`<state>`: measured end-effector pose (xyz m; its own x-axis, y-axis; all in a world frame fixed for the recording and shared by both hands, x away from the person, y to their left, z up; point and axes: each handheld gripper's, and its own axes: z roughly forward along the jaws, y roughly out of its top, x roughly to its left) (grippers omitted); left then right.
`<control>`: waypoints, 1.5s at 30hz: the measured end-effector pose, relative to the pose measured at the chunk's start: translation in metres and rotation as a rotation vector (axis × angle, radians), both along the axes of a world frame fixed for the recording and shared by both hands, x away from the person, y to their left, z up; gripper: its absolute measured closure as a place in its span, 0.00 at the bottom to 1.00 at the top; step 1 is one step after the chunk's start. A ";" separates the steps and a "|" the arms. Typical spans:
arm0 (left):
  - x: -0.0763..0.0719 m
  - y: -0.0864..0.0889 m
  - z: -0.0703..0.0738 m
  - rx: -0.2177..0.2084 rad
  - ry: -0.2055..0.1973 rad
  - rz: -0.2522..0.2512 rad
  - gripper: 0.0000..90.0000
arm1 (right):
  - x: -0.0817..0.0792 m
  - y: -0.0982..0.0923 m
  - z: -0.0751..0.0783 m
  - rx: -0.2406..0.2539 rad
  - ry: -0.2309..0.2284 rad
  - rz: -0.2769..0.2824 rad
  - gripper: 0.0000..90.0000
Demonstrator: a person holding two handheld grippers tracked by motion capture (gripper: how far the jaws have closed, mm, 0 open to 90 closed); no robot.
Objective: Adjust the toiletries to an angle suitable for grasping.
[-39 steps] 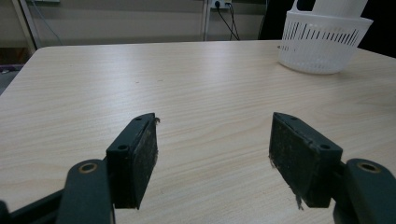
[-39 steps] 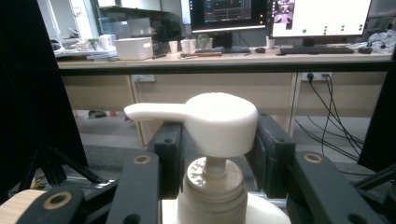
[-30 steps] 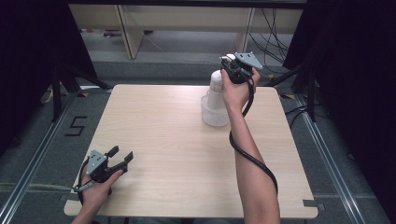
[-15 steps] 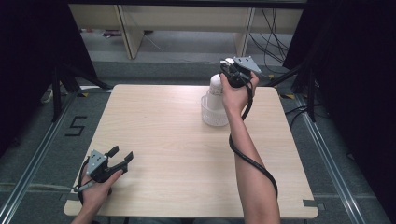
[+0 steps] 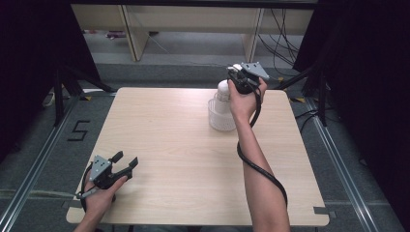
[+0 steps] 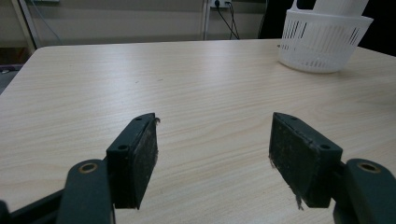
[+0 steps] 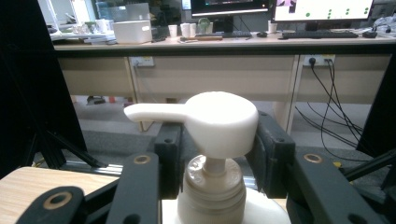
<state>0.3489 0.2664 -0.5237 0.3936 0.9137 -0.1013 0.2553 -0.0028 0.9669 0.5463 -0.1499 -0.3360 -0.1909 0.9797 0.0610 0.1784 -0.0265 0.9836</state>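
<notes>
A white pump bottle [image 5: 223,93] stands upright inside a white slotted basket [image 5: 220,120] at the far right of the wooden table [image 5: 183,154]. My right gripper [image 5: 235,75] reaches it from the right, and its jaws are shut on the pump head [image 7: 219,121], one pad against each side, with the spout pointing left in the right gripper view. My left gripper [image 5: 126,159] rests near the table's front left corner. It stands open with only bare tabletop between its pads [image 6: 142,156]. From there the basket [image 6: 322,42] and the bottle's base [image 6: 338,5] sit far off at the upper right.
Beyond the table's far edge are a desk frame with pale legs [image 5: 130,34], cables [image 5: 283,29] on the floor and dark tripod legs [image 5: 63,82]. Black curtains close both sides. The right gripper's cable [image 5: 261,169] trails along the forearm.
</notes>
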 end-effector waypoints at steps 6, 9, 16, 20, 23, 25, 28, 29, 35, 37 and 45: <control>0.000 0.000 0.000 0.001 0.000 0.000 0.36 | 0.000 0.000 -0.005 0.010 0.023 0.004 0.67; 0.000 0.000 0.000 0.002 0.001 0.000 0.36 | 0.000 -0.001 -0.006 -0.008 0.017 0.007 0.67; 0.000 0.000 0.000 0.002 0.001 -0.001 0.36 | 0.000 0.000 -0.009 -0.006 0.025 0.007 0.67; 0.000 0.000 0.000 0.002 0.001 -0.001 0.36 | 0.000 0.001 -0.011 -0.003 0.024 0.001 0.67; 0.000 0.000 0.000 0.002 0.001 -0.001 0.35 | 0.000 0.001 -0.012 -0.004 0.031 0.007 0.67; 0.000 0.000 0.000 0.001 0.001 -0.001 0.36 | 0.000 0.000 -0.013 -0.019 0.028 0.009 0.67; 0.000 0.000 0.000 0.001 0.001 -0.001 0.36 | 0.000 0.001 -0.015 -0.013 0.035 0.007 0.67; 0.000 0.000 0.000 0.001 0.001 -0.001 0.35 | 0.000 0.000 -0.015 -0.016 0.036 0.005 0.67; 0.000 0.000 0.000 0.002 0.001 -0.002 0.36 | 0.000 0.001 -0.020 -0.015 0.045 0.009 0.67; 0.000 0.000 0.000 0.002 0.001 -0.002 0.36 | 0.000 0.000 -0.021 -0.027 0.042 0.010 0.67; 0.000 0.000 0.000 0.002 0.001 -0.002 0.36 | -0.001 0.003 -0.023 -0.021 0.046 0.007 0.67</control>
